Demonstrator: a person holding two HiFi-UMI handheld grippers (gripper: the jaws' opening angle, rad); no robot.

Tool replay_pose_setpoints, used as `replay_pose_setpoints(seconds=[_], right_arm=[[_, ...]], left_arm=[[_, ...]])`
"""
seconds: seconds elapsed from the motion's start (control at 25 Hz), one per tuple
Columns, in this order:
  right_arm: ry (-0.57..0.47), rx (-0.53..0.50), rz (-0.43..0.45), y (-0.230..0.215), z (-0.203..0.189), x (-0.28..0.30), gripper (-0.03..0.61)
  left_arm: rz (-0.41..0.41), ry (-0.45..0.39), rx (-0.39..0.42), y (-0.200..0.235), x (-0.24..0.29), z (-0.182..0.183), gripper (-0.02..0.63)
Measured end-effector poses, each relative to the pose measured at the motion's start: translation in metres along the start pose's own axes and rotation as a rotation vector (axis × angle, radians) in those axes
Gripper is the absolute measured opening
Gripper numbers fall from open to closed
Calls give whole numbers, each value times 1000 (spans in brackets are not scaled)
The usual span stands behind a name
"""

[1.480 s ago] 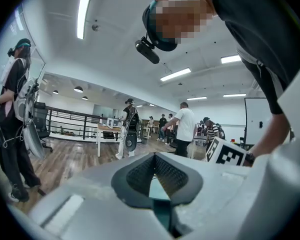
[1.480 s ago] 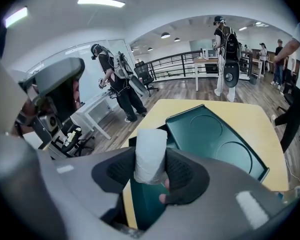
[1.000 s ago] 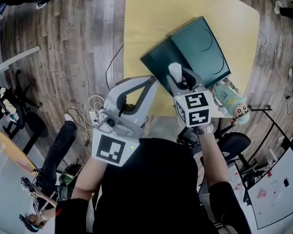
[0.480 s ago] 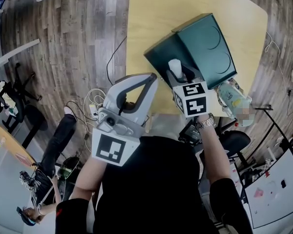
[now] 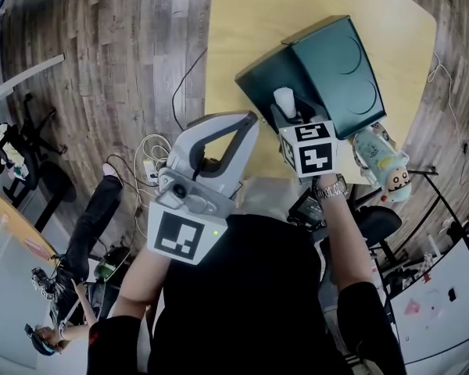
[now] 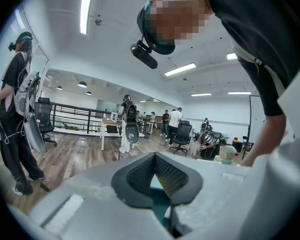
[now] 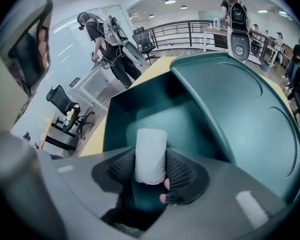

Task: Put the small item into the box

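An open dark green box [image 5: 259, 80] stands on the yellow table [image 5: 242, 22], its lid [image 5: 340, 57] folded back to the right. My right gripper [image 5: 286, 116] is shut on a small white roll [image 5: 284, 100], held upright above the box's near edge. In the right gripper view the roll [image 7: 150, 154] sits between both black pads [image 7: 182, 176], with the box's hollow [image 7: 155, 109] right behind it. My left gripper [image 5: 246, 123] hovers at the table's near edge, left of the box. Its pads [image 6: 140, 176] meet at the tip with nothing between them.
A plush doll [image 5: 387, 166] lies at the table's near right edge, beside my right wrist. Cables [image 5: 152, 166] lie on the wooden floor to the left, near a seated person's leg [image 5: 94, 225]. Office chairs and several people stand in the background of the gripper views.
The head view has shifted, so box and table sit a little higher and further right. The right gripper keeps the roll over the box's near edge. The left gripper edged up slightly.
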State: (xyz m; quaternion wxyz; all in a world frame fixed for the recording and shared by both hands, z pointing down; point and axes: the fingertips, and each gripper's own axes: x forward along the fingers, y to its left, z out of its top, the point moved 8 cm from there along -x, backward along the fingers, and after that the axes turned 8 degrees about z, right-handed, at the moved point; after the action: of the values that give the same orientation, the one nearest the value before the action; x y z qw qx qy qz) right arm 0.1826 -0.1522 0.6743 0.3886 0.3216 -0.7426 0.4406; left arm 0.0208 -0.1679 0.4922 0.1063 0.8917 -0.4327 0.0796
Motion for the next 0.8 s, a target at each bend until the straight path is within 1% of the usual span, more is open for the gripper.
replay_pose_setpoints(seconds=[0.2, 0.56, 0.8], right_arm=[[-1, 22, 2, -1, 0, 1, 187], [0, 29, 5, -1, -1, 0, 201], [-17, 27, -3, 0, -1, -7, 210]], left_arm=[[-2, -1, -5, 0, 0, 0, 2], [-5, -4, 4, -1, -1, -2, 2], [-6, -8, 11, -4, -5, -2, 2]])
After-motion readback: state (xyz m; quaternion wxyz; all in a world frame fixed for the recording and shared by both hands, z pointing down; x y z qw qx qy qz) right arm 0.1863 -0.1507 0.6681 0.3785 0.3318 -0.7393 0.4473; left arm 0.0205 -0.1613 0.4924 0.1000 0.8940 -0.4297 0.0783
